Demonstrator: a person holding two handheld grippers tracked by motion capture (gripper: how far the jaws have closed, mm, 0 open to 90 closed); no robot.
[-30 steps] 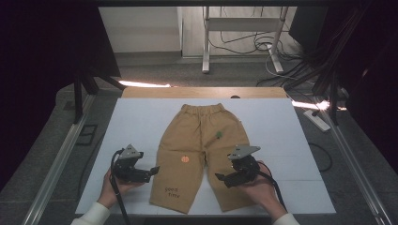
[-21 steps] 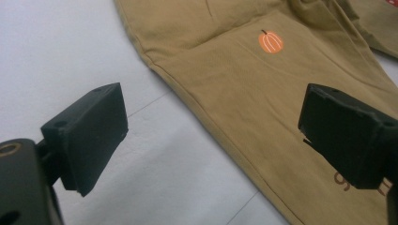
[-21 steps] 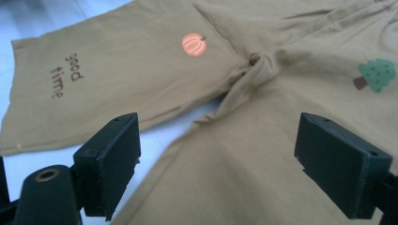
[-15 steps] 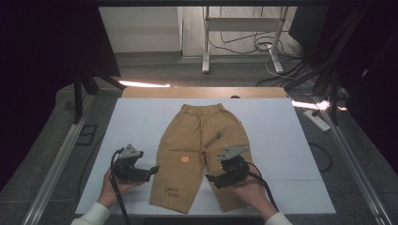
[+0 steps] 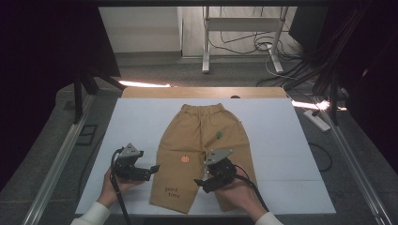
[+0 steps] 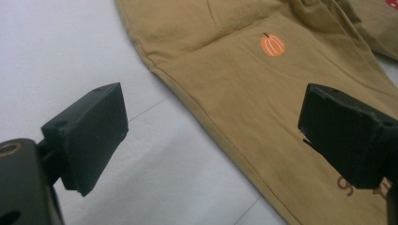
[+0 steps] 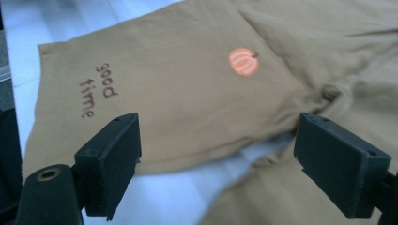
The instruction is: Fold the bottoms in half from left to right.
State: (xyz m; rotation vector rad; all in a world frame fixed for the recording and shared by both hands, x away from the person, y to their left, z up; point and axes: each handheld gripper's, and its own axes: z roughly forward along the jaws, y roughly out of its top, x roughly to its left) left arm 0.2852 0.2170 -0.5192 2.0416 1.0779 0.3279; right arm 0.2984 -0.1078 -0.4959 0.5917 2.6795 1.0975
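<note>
Comparing with one second ago, the right gripper (image 5: 202,179) has moved leftward and a little forward: it was over the outer part of the right leg, and now it hangs over the gap between the two legs of the tan trousers (image 5: 197,136), near the inner hem edges. The left gripper (image 5: 151,168) stays where it was, just beside the outer edge of the left leg, on the white surface (image 5: 281,140). Both grippers have their jaws wide apart and hold nothing. The trousers lie flat in the middle of the surface, waistband far from the person, with the orange pumpkin print (image 5: 185,159) on the left leg. I judge that the person prepares to take the left leg by its two sides, perhaps to fold it; no cloth is lifted yet.
</note>
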